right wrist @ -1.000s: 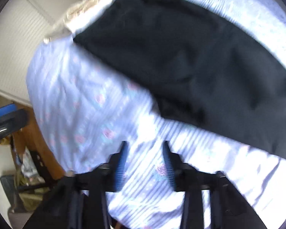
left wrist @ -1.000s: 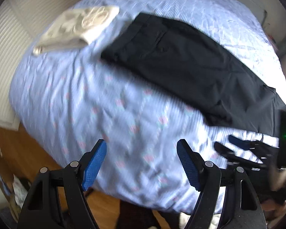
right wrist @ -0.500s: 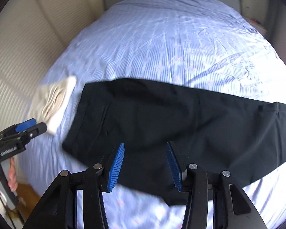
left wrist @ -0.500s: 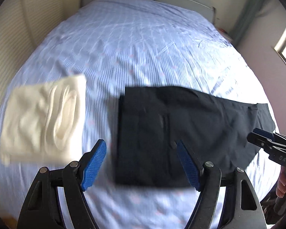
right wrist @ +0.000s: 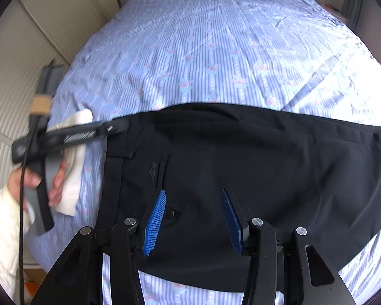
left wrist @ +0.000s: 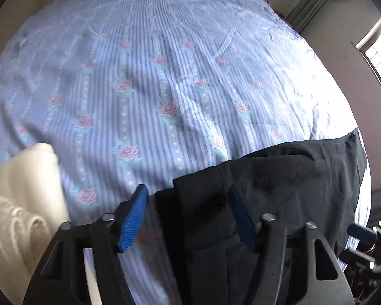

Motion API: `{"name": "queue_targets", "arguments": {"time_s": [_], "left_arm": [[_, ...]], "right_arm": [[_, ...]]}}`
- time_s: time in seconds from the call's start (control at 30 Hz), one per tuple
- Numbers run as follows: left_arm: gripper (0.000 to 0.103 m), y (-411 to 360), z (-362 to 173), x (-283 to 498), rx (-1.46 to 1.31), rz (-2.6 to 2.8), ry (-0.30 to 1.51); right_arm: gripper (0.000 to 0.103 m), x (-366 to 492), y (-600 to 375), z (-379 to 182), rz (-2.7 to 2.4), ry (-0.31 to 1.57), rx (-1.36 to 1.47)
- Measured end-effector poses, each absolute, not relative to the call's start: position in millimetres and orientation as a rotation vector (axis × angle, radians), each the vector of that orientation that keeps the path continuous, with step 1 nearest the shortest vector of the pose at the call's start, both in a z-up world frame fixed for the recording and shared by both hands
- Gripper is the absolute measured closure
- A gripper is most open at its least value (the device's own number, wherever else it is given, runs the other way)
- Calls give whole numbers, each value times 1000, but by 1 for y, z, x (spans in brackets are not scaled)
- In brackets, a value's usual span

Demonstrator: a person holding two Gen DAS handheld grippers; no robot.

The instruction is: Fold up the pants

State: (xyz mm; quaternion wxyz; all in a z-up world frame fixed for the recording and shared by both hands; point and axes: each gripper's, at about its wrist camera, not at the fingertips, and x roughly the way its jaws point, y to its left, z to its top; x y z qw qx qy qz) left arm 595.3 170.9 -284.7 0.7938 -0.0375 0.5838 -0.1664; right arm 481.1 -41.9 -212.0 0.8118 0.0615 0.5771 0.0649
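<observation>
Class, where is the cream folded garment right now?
The cream folded garment lies on the bed at lower left in the left wrist view, beside the black pants.

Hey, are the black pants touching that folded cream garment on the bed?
Apart. The right wrist view shows a strip of blue sheet between the pants and the cream garment; the left wrist view shows the same gap.

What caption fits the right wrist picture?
Open right gripper above black pants on a flowery blue bedsheet.
</observation>
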Motion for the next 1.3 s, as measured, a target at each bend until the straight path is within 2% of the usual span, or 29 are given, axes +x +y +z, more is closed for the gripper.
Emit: {"name": "queue_targets", "arguments": {"time_s": [0.1,0.13,0.2,0.33,0.47,0.53,0.6,0.67,0.77,0.8,0.9,1.0,1.3], "left_arm": [[67,162,-289,595,-68,-347,1251],[69,161,-286,592,-59,-335,1241],[89,163,-276,585,-45,-302,1220],[90,177,-256,573,-50,-272,1167],[90,186,-269,579,-43,-228,1190],[87,181,-281,585,-8,-196,1221],[72,177,-287,590,45,-148,1243],[65,173,-275,585,98,-112,1226],[46,163,-234,564,157,-132,1141],[44,157,-217,553,174,-162,1105],[40,139,-170,518,199,-240,1023],[35,114,-129,487,177,-337,962],[35,0,-43,414,160,-555,827]], "right_arm": [[56,478,-42,-217,129,1257,134],[56,478,-41,-219,126,1262,134],[56,475,-41,-218,126,1263,132],[56,472,-41,-212,136,1247,138],[56,472,-38,-205,157,1218,121],[56,470,-39,-201,158,1194,102],[56,468,-41,-200,138,1187,84],[56,466,-50,-196,116,1187,93],[56,459,-69,-182,99,1167,137],[56,457,-75,-178,96,1161,151],[56,440,-97,-155,94,1118,187],[47,418,-119,-126,88,1056,190],[46,338,-204,-35,-23,836,170]]}}
